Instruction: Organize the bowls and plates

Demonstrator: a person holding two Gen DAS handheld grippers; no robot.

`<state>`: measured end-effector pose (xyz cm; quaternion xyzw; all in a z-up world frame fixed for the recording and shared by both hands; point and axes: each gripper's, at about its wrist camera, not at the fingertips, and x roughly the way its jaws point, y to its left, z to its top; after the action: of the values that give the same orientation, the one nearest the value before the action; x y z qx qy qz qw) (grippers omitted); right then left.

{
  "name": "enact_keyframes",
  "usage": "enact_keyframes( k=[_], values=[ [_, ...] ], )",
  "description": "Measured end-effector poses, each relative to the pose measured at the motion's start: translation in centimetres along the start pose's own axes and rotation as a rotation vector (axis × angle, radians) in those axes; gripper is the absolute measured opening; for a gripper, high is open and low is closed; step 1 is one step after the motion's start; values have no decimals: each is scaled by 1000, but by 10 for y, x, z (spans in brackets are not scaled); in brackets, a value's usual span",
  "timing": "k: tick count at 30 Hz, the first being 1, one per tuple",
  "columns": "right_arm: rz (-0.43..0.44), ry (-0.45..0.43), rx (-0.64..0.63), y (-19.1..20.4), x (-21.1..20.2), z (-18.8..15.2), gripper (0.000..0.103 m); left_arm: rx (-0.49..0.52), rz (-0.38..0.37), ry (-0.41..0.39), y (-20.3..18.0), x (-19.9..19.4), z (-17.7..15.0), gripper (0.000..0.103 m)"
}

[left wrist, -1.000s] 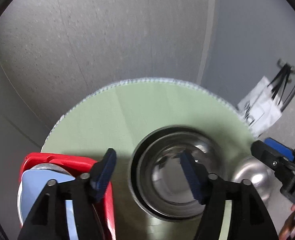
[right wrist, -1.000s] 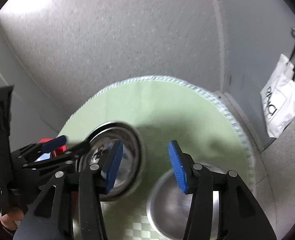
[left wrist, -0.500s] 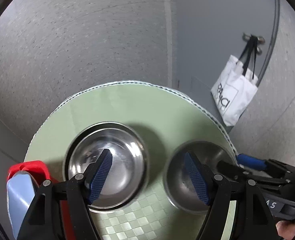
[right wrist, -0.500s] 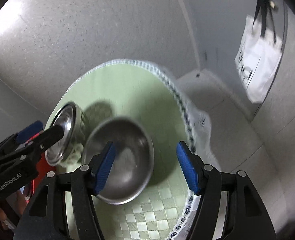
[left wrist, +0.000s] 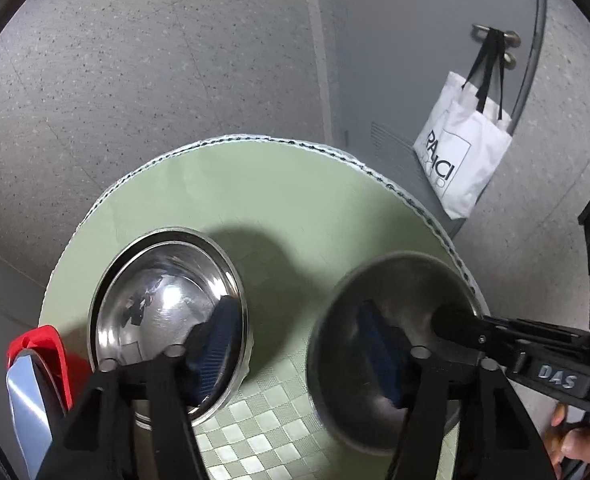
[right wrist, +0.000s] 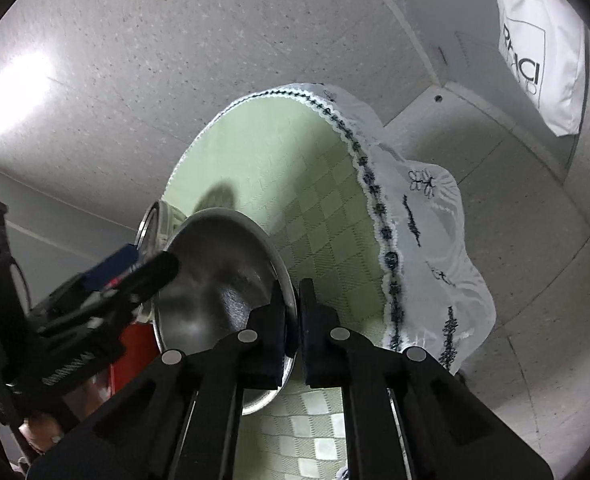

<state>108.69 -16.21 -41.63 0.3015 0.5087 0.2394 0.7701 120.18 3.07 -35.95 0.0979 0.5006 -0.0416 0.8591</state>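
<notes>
Because your right gripper pinches only the thin rim of the steel bowl, lifted and tilted above the table, expect it light, stiff and slippery, so grip deeper on the rim. Your left gripper stands apart and empty, it seems, over the stacked bowls.

Colours on the round table

Green checked cloth, shiny silver bowls, a red holder, white bag upper right.
</notes>
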Motion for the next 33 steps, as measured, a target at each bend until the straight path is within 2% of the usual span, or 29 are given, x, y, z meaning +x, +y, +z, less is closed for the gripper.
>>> enact_keyframes(
  k=[2, 3, 9, 15, 19, 23, 28, 33],
  values=[
    [5, -8, -17, 7, -3, 2, 5, -9, -47, 16, 4, 5, 4, 23],
    [-6, -15, -32, 12, -5, 3, 5, -20, -86, 25, 8, 5, 5, 18],
    [-20, -63, -101, 45, -22, 13, 6, -27, -86, -73, 24, -20, 16, 18],
    [-22, -88, -211, 103, -23, 28, 6, -92, -56, -152, 64, -47, 16, 18],
    [-37, -60, -279, 138, 2, 32, 6, -169, -29, -136, 97, -43, 6, 18],
    [-57, -6, -311, 155, 35, 29, 6, -217, 4, -104, 121, -31, 0, 18],
    [-90, 32, -318, 160, 60, 26, 6, -207, 56, -79, 122, -8, 11, 22],
    [-140, 36, -331, 165, 76, 23, 7, -192, 65, -34, 114, 18, 16, 23]
  ],
)
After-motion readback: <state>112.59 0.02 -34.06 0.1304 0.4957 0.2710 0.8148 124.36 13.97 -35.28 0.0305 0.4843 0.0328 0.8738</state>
